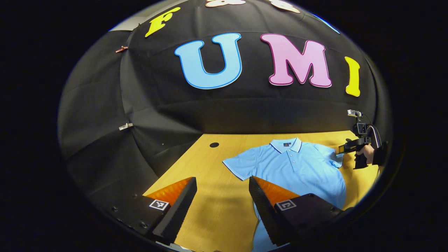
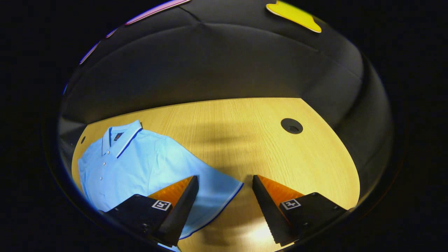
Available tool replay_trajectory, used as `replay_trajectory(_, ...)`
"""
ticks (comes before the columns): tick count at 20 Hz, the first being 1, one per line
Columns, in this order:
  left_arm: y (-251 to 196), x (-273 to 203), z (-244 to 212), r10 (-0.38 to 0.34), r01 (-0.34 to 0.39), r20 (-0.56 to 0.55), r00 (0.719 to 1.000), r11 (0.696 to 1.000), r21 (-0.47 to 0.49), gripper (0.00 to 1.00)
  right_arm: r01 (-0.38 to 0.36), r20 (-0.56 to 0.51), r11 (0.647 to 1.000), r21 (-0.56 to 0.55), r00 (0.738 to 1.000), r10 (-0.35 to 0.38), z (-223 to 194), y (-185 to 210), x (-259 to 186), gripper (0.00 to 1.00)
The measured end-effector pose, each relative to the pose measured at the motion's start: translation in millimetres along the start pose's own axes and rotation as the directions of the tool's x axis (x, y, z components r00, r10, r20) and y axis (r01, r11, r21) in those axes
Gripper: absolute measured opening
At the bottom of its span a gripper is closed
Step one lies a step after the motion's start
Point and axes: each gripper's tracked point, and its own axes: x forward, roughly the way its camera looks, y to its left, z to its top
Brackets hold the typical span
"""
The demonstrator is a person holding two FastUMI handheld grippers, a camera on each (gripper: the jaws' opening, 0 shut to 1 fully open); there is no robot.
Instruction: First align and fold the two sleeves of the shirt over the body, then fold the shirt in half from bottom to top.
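A light blue polo shirt lies flat on the wooden table, collar toward the booth wall, both short sleeves spread out. My left gripper is open above the table, just left of the shirt's lower side; its right finger overlaps the shirt's edge. In the right gripper view the shirt lies at the left, and my right gripper is open over the edge of its near sleeve. The right gripper, held by a hand, also appears at the shirt's far sleeve in the left gripper view.
The table carries a round black cable hole toward its back corner and another near the opposite back corner. Black cloth walls close in the table at the back and sides. Bare wood lies to the right of the shirt in the right gripper view.
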Motion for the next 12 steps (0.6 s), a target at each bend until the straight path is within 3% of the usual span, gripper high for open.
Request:
replay_trajectory(1,-0.8,-0.6,-4.3,0.002,-0.002,-0.006,1.0,1.0,-0.005,0.96,-0.006,0.007,1.0,-0.003,1.0,0.006,1.0,1.5,1.0,0.97)
replay_trajectory(5,-8.7,0.6,-26.3,-0.004,0.002,-0.042,0.999,0.999,-0.04,0.99,-0.023,0.017,1.0,-0.004,1.0,0.023,2.5,4.0,2.3,0.77)
replay_trajectory(6,-10.5,1.5,-30.7,-0.006,0.004,-0.047,0.999,0.999,-0.044,0.99,-0.026,0.017,1.0,0.005,1.0,0.026,3.7,3.9,2.2,0.58)
replay_trajectory(8,-12.3,1.8,-36.2,-0.013,0.011,-0.051,0.999,0.999,-0.045,0.99,-0.019,0.022,1.0,0.011,1.0,0.019,7.7,6.0,0.0,0.3)
replay_trajectory(10,-15.3,1.1,-38.9,-0.024,0.022,-0.048,0.999,0.999,-0.048,0.99,-0.018,0.028,1.0,0.007,0.999,0.018,11.1,10.8,-2.0,0.14)
replay_trajectory(12,-15.4,1.1,-42.7,-0.031,0.029,-0.046,0.998,0.998,-0.05,0.99,-0.02,0.031,1.0,-0.002,0.999,0.02,10.6,16.2,-0.2,0.07)
